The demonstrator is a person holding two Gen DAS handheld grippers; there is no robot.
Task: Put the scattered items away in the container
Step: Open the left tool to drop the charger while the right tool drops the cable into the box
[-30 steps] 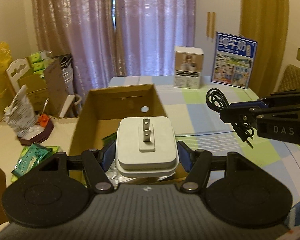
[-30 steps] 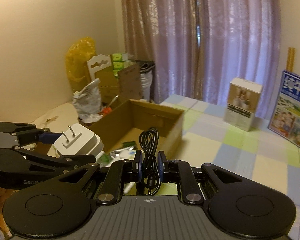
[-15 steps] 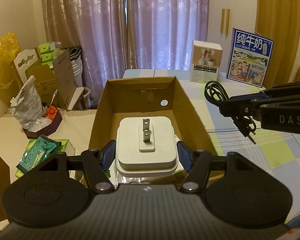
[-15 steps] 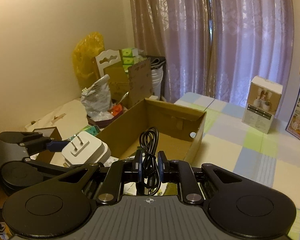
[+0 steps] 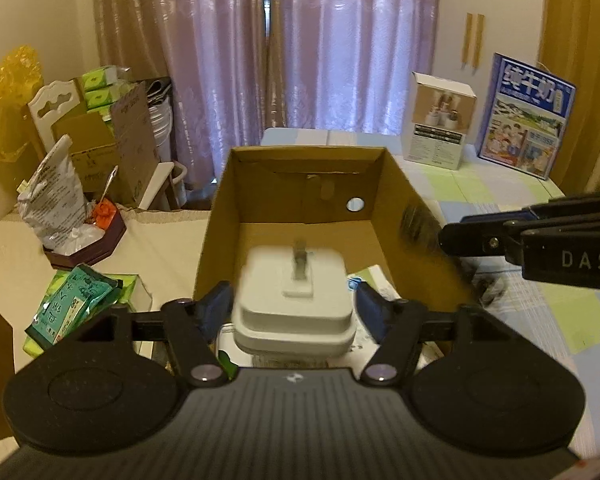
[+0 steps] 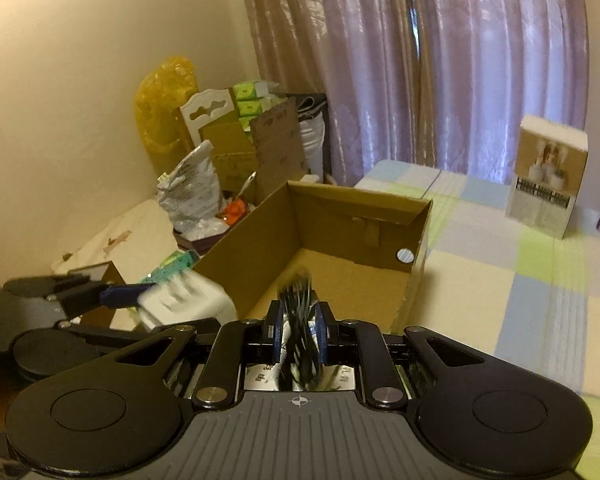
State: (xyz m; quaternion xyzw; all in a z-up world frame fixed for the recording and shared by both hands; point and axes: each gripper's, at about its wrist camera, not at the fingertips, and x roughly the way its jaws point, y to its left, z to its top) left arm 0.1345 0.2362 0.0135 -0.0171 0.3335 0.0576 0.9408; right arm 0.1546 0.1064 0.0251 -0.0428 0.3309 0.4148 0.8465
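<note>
My left gripper (image 5: 294, 304) looks parted beside the blurred white charger (image 5: 294, 296) over the cardboard box (image 5: 220, 216); my right gripper (image 6: 298, 330) seems barely parted around the smeared black cable (image 6: 298, 320).

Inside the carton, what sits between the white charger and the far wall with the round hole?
Nothing. The left wrist view shows only bare cardboard floor running from the charger to the far wall.

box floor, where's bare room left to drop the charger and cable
The far half of the box floor, up to the back wall with the round hole, is bare. The near end is crowded with packets under the charger and cable.
</note>
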